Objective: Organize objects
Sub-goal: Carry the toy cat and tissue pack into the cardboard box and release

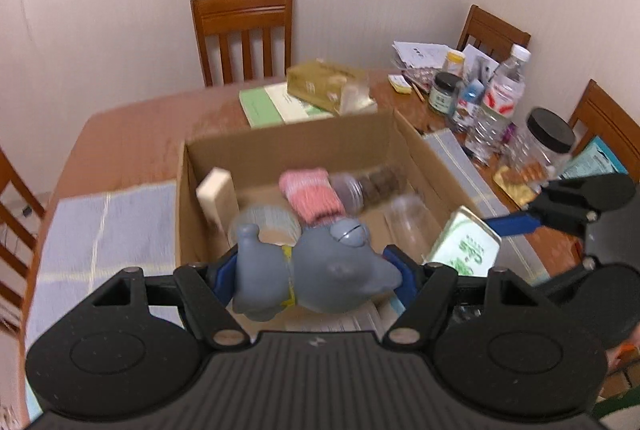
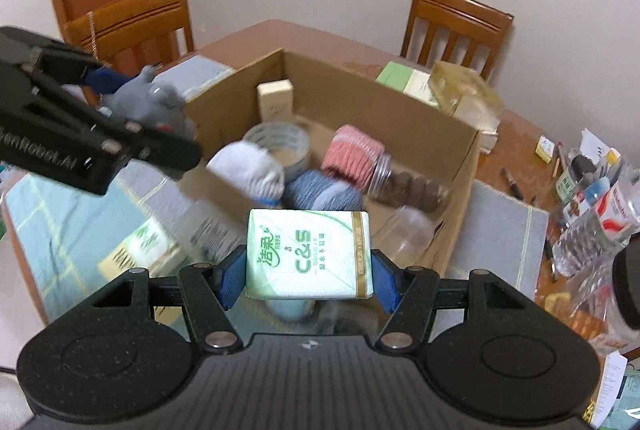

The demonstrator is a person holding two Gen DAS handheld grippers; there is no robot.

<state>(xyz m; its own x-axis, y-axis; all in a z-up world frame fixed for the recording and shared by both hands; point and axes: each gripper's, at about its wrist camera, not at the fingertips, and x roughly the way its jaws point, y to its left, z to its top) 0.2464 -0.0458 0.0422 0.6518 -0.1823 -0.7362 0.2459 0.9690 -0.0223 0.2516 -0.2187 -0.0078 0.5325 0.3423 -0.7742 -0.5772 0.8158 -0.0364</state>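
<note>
- Above an open cardboard box [image 1: 288,138] on a wooden dining table [image 1: 132,134], the left gripper [image 1: 312,270] clamps a grey rubber toy animal [image 1: 316,270] between its blue pads, jaws partly closed against the toy's sides.
- Alongside it, the right gripper [image 2: 306,274] pinches a green-and-white pack of tissues [image 2: 308,254] marked "C&S", the blue pads pressing on both short edges and the jaws set to the pack's width.
- Both held items hang over the near side of the box; the left wrist view shows the tissue pack at the box's right near corner.
- Inside the box lie a roll of tape [image 2: 280,142], a pink knitted roll [image 2: 352,146], a blue-grey knitted roll [image 2: 324,190], a white sock bundle [image 2: 248,166], a small cream carton [image 2: 274,98] standing upright, a clear jar of brown discs [image 2: 412,186] on its side and a clear plastic cup [image 2: 404,230].
- Beyond the box, a gold tissue box [image 1: 328,82] rests on green booklets [image 1: 264,102].
- Bottles and jars [image 1: 496,98] crowd the table's right end.
- Wooden chairs [image 1: 244,34] stand around the table.
</note>
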